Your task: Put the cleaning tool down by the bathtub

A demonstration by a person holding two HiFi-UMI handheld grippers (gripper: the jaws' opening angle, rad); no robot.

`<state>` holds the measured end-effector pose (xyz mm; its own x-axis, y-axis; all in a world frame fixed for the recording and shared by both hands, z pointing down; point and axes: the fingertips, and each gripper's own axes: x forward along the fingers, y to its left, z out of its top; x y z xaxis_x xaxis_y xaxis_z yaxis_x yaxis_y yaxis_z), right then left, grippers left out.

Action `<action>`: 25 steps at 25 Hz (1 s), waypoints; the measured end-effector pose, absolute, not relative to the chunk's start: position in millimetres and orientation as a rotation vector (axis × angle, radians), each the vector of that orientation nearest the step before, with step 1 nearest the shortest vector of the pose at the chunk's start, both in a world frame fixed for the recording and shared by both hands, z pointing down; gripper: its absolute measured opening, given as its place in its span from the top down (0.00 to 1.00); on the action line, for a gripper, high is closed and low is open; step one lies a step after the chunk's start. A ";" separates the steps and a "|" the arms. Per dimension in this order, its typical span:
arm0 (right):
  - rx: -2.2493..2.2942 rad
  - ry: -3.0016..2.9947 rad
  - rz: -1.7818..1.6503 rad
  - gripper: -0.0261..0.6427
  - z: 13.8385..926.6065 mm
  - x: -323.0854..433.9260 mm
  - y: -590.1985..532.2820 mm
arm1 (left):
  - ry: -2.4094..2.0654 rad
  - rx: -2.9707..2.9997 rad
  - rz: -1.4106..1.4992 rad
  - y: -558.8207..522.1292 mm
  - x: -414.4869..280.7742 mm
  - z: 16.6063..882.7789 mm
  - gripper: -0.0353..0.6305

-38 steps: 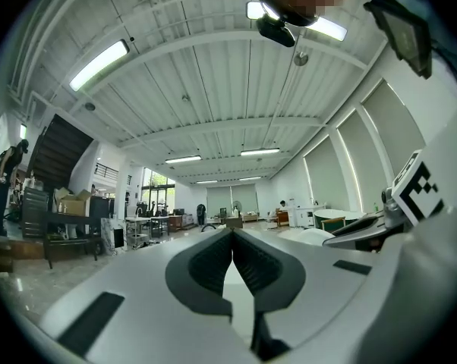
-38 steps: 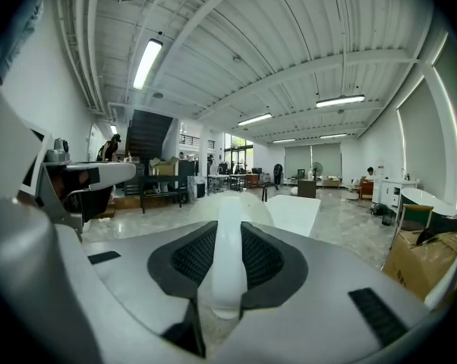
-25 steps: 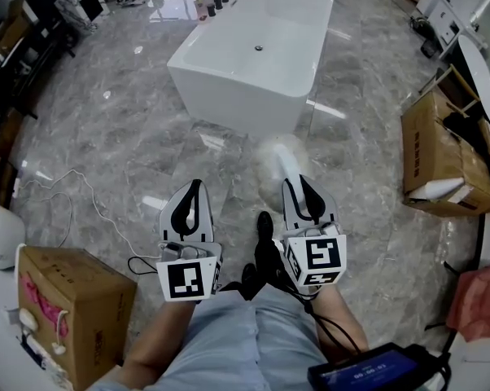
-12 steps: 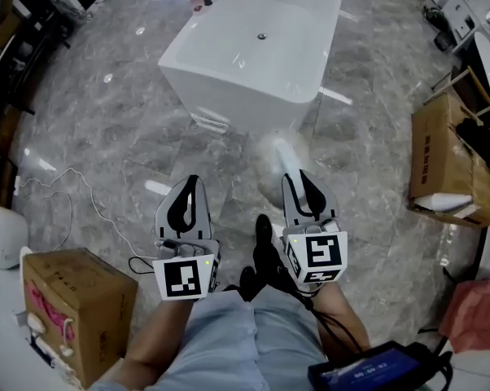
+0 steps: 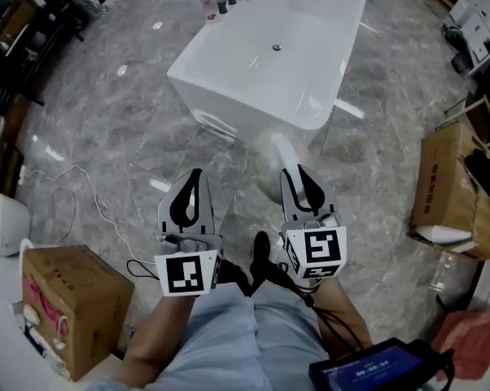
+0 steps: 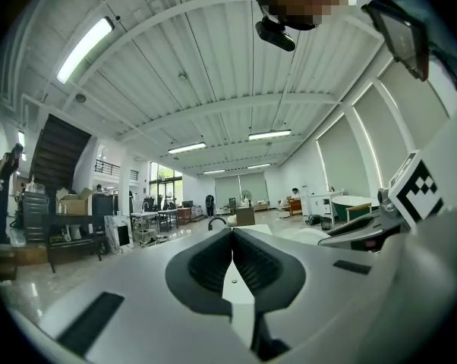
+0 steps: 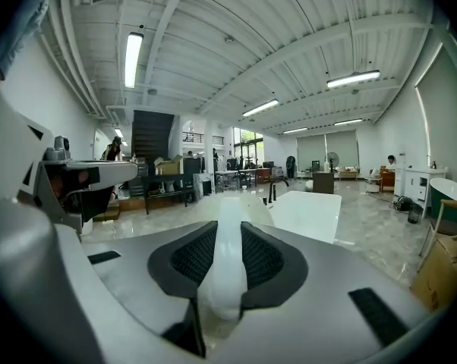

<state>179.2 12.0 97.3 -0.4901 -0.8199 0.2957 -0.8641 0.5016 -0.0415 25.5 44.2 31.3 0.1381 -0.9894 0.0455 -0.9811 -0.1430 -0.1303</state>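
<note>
White cleaning tool (image 7: pixel 227 237) sits clamped between right tongs (image 5: pixel 299 173); left tongs (image 5: pixel 192 177) clenched, empty

Head view looks steeply down; both gripper views face the bathtub (image 5: pixel 233 104).

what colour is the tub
The tub is white, clearest in the head view.

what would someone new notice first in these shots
The white freestanding bathtub fills the top middle of the head view, standing on a glossy grey marble floor. Just below it the right gripper is shut on a pale white cleaning tool whose far end points toward the tub. The left gripper beside it is shut and empty.
</note>
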 end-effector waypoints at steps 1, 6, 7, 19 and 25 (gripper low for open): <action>1.430 -2.516 0.264 0.81 94.4 176.4 9.5 | 2.011 -2.309 -0.177 42.5 23.5 28.2 0.92; 1.396 -2.548 0.233 0.81 86.1 162.5 -9.1 | 2.038 -2.266 -0.151 26.7 11.4 19.9 0.92; 1.390 -2.552 0.230 0.81 86.5 160.4 -15.7 | 2.043 -2.262 -0.150 20.9 10.0 20.9 0.92; 1.348 -2.536 0.233 0.81 107.9 101.9 -75.6 | 2.069 -2.282 -0.151 -41.1 -45.3 45.6 0.92; 1.327 -2.491 0.285 0.81 138.1 67.1 -105.3 | 2.092 -2.348 -0.145 -72.3 -75.8 69.3 0.92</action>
<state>67.1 -105.3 138.1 -0.5261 -0.7725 0.3556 -0.8329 0.5525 -0.0319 -75.8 -72.3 69.3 0.1126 -0.9910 0.0728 -0.9915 -0.1169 -0.0567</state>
